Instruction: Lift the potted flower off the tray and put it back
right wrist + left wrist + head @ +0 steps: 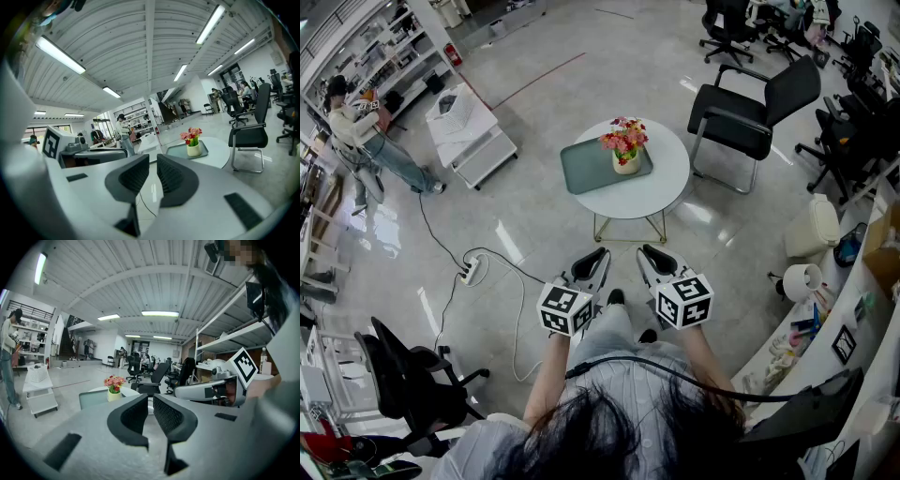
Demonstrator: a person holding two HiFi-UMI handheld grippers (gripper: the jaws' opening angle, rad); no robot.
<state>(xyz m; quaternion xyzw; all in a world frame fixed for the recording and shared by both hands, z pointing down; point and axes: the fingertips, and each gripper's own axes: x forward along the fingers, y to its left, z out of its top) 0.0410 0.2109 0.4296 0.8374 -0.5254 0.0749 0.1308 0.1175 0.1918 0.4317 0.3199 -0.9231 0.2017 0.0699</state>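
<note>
Black jaws together, left gripper (598, 256), right gripper (649, 254) side by side

wearing pale striped shirt (630, 386), light grey trousers (606, 328), dark shoes (616, 297) | trailing black cable (675, 373) across chest | showing pale grey shells (93, 451), black ribbed pads (135, 416) on left gripper (596, 255), right gripper (649, 253) | displaying black-and-white square markers (685, 300) on cubes (565, 309)

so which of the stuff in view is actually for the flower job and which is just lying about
For the job: potted flower, tray, round table, left gripper and right gripper, both shut and empty.

Lying about: black chair, white cart, power strip on the floor.
</note>
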